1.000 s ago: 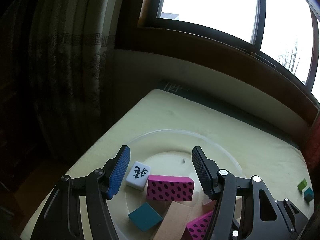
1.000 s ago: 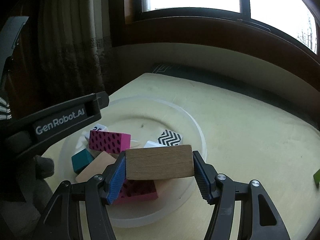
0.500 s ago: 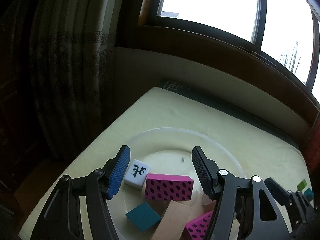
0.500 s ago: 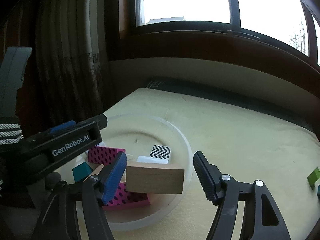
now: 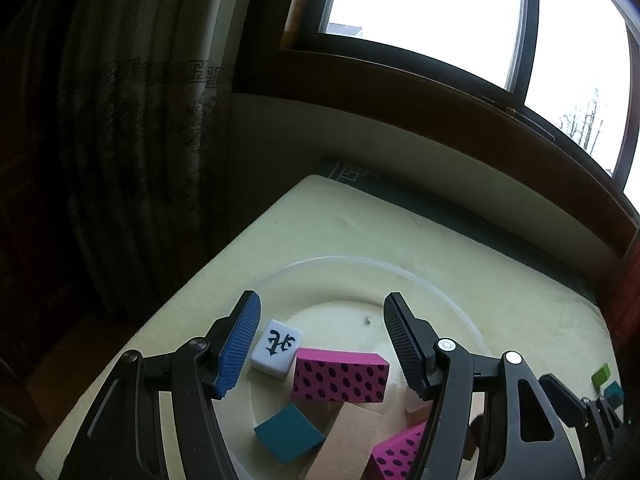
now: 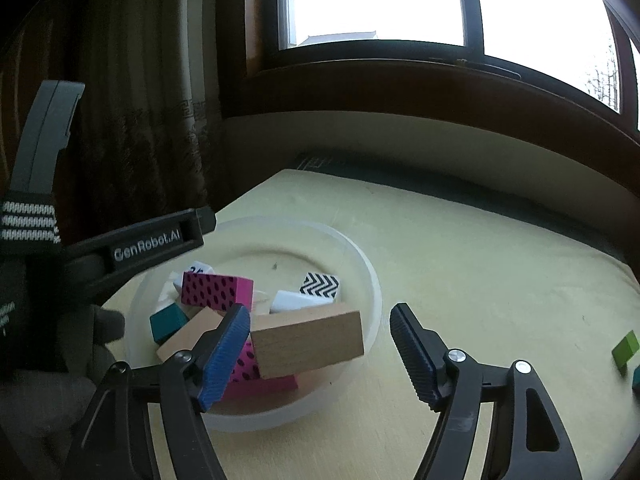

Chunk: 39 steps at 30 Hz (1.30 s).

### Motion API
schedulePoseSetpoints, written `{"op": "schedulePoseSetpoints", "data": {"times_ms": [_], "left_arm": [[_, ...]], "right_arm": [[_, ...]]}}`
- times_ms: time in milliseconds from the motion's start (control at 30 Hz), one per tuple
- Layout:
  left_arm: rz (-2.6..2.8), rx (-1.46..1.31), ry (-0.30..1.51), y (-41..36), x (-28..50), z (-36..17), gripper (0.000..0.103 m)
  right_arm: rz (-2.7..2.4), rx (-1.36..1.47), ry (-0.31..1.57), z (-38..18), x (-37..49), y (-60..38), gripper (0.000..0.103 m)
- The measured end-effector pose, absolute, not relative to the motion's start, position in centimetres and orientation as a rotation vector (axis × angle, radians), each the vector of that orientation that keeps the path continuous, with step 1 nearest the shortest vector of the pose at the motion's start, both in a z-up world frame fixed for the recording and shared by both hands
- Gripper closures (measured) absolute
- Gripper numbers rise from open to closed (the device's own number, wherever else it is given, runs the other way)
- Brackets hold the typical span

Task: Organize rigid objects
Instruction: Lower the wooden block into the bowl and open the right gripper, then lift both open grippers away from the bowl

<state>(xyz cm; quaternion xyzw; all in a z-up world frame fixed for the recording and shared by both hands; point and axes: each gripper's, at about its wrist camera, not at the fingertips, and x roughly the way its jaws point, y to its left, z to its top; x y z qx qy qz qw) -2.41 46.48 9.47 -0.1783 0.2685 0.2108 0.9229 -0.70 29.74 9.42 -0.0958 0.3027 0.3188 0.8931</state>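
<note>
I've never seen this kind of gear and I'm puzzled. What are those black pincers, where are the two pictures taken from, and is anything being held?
There is no robot here: a person holds a two-finger gripper in each hand, and a wide-angle camera on each one looks forward along its fingers. One picture comes from the left gripper, the other from the right gripper. Both stand open and hold nothing.

They are over a clear round bowl on a pale yellow surface below a window. In the bowl lie a pink dotted block, a teal block, a white tile with a dark sign, a zigzag-patterned tile and a plain wooden block resting on top of the pile. A green block lies outside the bowl, far to the right.
</note>
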Motion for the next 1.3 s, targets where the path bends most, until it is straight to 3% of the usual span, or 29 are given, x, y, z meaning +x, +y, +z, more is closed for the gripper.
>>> {"op": "schedulePoseSetpoints", "data": {"times_ms": [267, 433, 900, 1300], "left_arm": [[0.431, -0.371, 0.551, 46.5, -2.5, 9.5, 0.038], [0.435, -0.381, 0.544, 46.7, -2.8, 9.7, 0.038], [0.441, -0.389, 0.541, 47.1, -2.8, 9.5, 0.037], [0.438, -0.400, 0.527, 47.2, -3.0, 9.4, 0.038]], "right_arm": [[0.699, -0.214, 0.698, 8.0, -1.1, 30.0, 0.027], [0.706, -0.258, 0.708, 6.9, -1.4, 31.4, 0.038], [0.777, -0.333, 0.685, 6.6, 0.1, 35.3, 0.039], [0.776, -0.284, 0.622, 8.8, -0.9, 32.4, 0.039]]}}
